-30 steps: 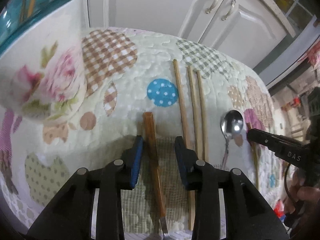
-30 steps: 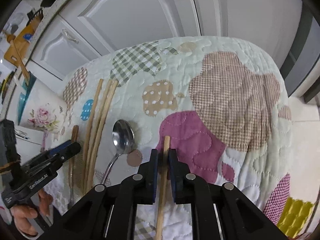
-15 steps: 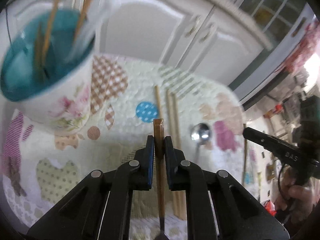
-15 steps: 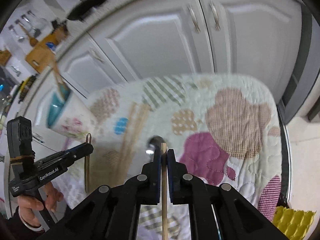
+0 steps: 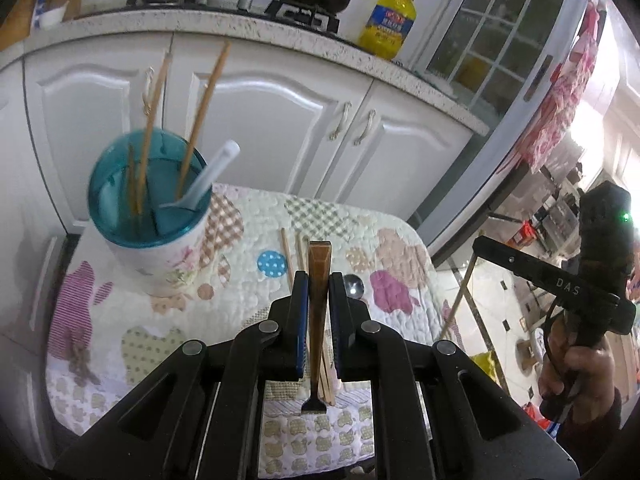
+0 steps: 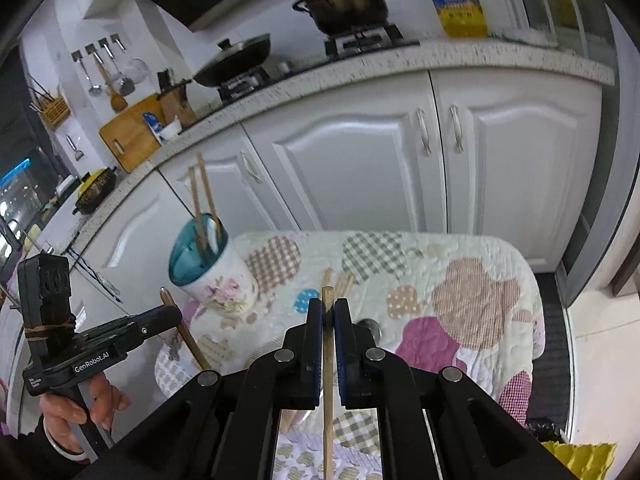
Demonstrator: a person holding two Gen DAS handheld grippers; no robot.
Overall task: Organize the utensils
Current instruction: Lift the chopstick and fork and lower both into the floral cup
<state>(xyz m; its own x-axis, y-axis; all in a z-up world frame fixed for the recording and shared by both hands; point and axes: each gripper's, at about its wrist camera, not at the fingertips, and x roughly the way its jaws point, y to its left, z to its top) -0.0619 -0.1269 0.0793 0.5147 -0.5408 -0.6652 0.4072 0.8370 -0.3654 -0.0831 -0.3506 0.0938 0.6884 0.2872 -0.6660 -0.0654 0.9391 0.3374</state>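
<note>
Now: carrying step.
Left gripper (image 5: 318, 286): fingers pinch brown-handled utensil (image 5: 319, 264).
Right gripper (image 6: 328, 312): fingers pinch chopstick (image 6: 327, 360).
Next: drop both in flowered holder cup (image 5: 160, 240).

We see open air above the quilted table (image 6: 472, 264). At its far left corner, a floral utensil cup (image 5: 160, 236) holds upright chopsticks (image 5: 200, 120) and a white spoon (image 5: 208, 176), crowding its mouth. White cabinets (image 6: 360, 160) seem close behind, limiting passage.
</note>
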